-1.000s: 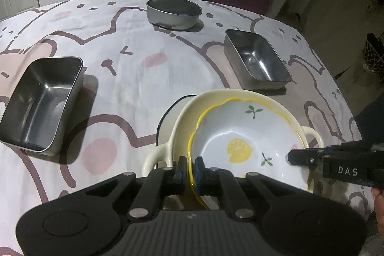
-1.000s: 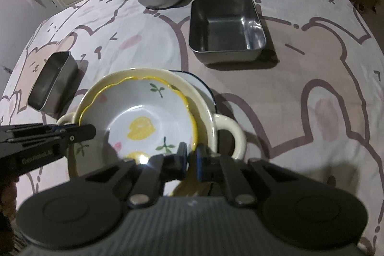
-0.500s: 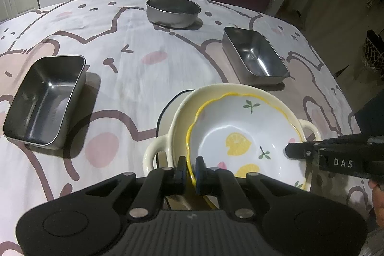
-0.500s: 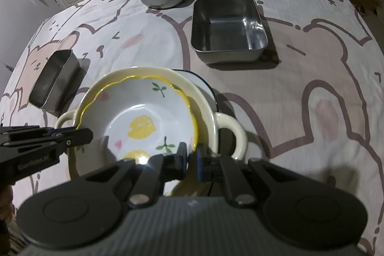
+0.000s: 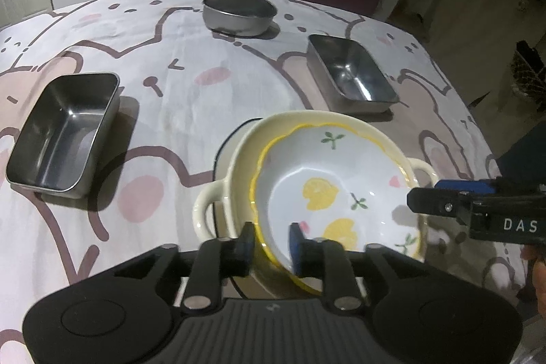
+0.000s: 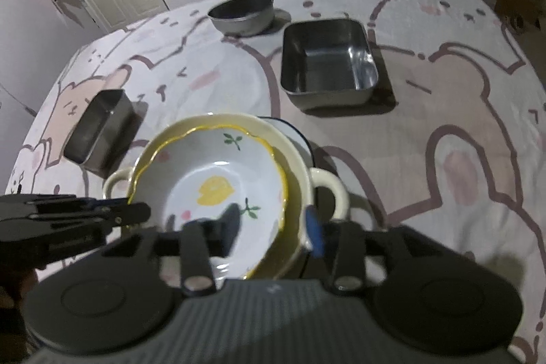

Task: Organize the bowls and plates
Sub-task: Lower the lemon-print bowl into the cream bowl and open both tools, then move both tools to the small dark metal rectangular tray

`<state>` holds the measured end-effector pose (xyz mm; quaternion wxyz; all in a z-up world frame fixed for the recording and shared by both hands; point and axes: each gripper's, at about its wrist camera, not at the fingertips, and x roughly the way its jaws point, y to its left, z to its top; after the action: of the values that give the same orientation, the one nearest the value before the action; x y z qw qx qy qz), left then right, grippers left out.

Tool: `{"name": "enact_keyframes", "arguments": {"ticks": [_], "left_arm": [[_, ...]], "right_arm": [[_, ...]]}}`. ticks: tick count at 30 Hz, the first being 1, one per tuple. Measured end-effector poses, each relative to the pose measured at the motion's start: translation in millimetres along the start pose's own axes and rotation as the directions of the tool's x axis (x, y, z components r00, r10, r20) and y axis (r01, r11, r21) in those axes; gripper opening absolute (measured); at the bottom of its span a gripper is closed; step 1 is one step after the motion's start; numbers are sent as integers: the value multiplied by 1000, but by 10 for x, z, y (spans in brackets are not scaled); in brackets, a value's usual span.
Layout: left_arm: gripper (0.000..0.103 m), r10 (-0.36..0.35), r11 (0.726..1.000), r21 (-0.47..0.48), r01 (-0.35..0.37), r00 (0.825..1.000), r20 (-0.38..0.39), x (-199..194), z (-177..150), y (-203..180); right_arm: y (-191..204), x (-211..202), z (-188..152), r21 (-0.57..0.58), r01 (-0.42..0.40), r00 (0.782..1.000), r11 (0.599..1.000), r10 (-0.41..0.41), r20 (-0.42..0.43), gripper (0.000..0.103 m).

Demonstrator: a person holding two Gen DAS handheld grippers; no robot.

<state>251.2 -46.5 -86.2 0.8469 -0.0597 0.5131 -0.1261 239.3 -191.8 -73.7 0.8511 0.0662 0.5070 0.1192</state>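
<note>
Blue-padded left gripper [image 5: 271,239] now spread apart, straddling the lemon bowl's [image 5: 327,190] near rim without pinching; a second ago it clamped that rim. Right gripper [image 6: 273,227] likewise parted wide, released. Lemon bowl sits nested in the cream two-handled bowl [image 5: 218,193], lower centre; steel trays [image 5: 65,132] beyond on the tablecloth [image 5: 204,111].

Your left wrist camera looks forward and down over the left gripper [image 5: 271,243], very near the lemon bowl [image 5: 336,190]. Your right wrist camera faces the same bowl [image 6: 218,190] from the opposite rim, slightly blurred. Both views share the metal trays and probably the whole table [image 5: 177,98].
</note>
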Motion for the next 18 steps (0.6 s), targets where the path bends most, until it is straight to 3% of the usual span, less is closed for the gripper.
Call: {"name": "enact_keyframes", "arguments": {"ticks": [3, 7, 11, 14, 18], "left_arm": [[40, -5, 1000, 18, 5, 1000, 23, -91, -23, -48], [72, -20, 999, 28, 18, 997, 79, -278, -45, -56], [91, -9, 999, 34, 4, 992, 126, -426, -64, -7], [99, 2, 1000, 27, -7, 987, 158, -531, -58, 84], [103, 48, 997, 51, -60, 977, 210, -681, -27, 232]], "right_arm": [[13, -103, -32, -17, -7, 999, 1000, 7, 32, 68], [10, -222, -90, -22, -7, 997, 1000, 8, 71, 87], [7, -305, -138, -29, 7, 995, 1000, -4, 100, 103], [37, -354, -161, -39, 23, 992, 999, -18, 128, 103], [113, -388, -160, -55, 25, 987, 998, -16, 160, 103]]}}
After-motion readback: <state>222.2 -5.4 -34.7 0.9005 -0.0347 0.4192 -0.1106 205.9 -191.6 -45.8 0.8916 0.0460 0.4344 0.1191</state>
